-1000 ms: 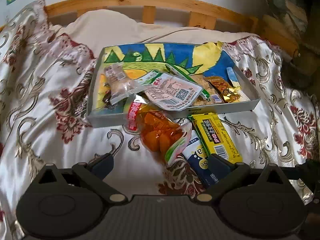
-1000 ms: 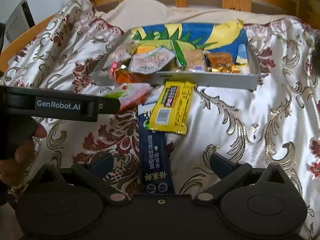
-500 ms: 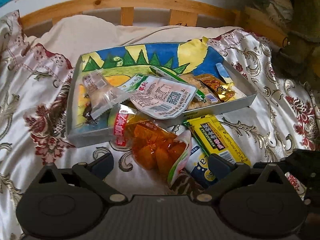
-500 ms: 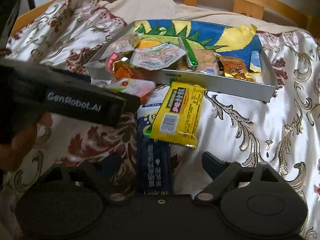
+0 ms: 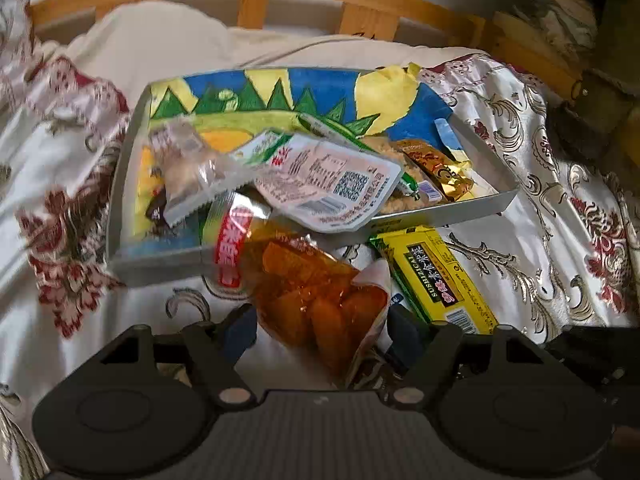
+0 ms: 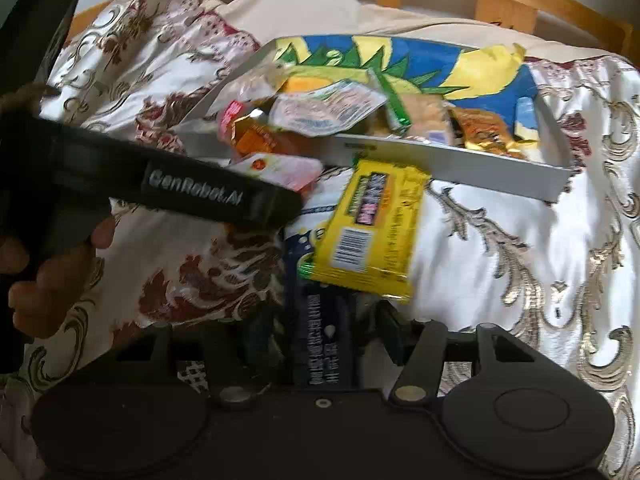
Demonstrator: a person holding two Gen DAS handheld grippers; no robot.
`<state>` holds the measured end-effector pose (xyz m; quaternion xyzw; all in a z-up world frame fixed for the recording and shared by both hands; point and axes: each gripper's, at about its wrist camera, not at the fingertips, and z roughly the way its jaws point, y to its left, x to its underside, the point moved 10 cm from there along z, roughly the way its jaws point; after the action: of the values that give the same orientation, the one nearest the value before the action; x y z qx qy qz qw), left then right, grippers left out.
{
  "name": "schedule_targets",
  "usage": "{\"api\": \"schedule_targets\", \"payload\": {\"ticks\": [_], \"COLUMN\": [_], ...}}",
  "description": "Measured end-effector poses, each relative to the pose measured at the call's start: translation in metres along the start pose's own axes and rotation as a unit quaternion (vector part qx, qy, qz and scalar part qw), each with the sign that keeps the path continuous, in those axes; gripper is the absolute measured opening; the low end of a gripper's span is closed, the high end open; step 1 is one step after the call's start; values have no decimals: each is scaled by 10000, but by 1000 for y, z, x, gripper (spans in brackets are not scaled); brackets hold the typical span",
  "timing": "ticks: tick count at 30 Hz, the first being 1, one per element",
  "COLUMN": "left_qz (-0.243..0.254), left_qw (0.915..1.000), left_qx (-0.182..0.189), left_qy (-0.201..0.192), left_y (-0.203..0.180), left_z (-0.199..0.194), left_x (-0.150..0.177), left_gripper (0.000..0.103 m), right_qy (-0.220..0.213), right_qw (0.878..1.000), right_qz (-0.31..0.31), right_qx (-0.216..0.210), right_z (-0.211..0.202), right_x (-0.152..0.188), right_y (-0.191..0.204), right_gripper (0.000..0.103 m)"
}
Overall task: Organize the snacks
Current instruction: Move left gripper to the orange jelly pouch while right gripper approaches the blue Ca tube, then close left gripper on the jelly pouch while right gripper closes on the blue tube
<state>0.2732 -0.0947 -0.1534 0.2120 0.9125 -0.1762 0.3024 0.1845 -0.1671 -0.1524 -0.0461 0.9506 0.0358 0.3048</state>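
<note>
In the left wrist view the left gripper sits at the bottom centre, its fingers spread on either side of the orange bag without pressing it, so the claw is open. The bag's top end leans over the near wall of the tray, which fills the middle of the frame (a painted dinosaur scene lines its floor). Inside lie a clear packet at the left, a white pack with a QR code in the middle, and a gold wrapper at the right. The yellow bar rests on the bedspread just right of the bag, below the tray's wall.

In the right wrist view the right gripper is at the bottom centre, fingers apart around the near end of the navy bar; whether they touch it is unclear. The yellow bar overlaps the navy bar's far end. The left gripper's body crosses the left of the frame, held by a hand.
</note>
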Motion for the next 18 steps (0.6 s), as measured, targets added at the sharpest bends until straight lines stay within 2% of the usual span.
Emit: {"api": "schedule_targets", "payload": {"ticks": [2,4,6,13,18], "left_qz": [-53,-21,4,-261,-458], "left_qw": [10000,10000,10000,9996,9986], "left_qx": [14,-16,-56,-124,-184], "left_qy": [4,-8,-16,40,190], "left_y": [0,-2,-4,1,4], "left_z": [-1,-2,-4,-13,-24], "left_x": [1,1,1,4,12], "left_gripper": [71,67,65,62,46], "right_qy": [13,3,16,50,87], "right_qw": [10000,9999,9998,9998,9999], "right_qz": [-72,-116,-169,-145,-94], "right_qx": [8,16,64,82,92], "right_z": [3,4,4,0,-3], "right_x": [1,0,1,2,3], "right_y": [4,5,6,3,2], "right_gripper": [59,53,40,36,36]}}
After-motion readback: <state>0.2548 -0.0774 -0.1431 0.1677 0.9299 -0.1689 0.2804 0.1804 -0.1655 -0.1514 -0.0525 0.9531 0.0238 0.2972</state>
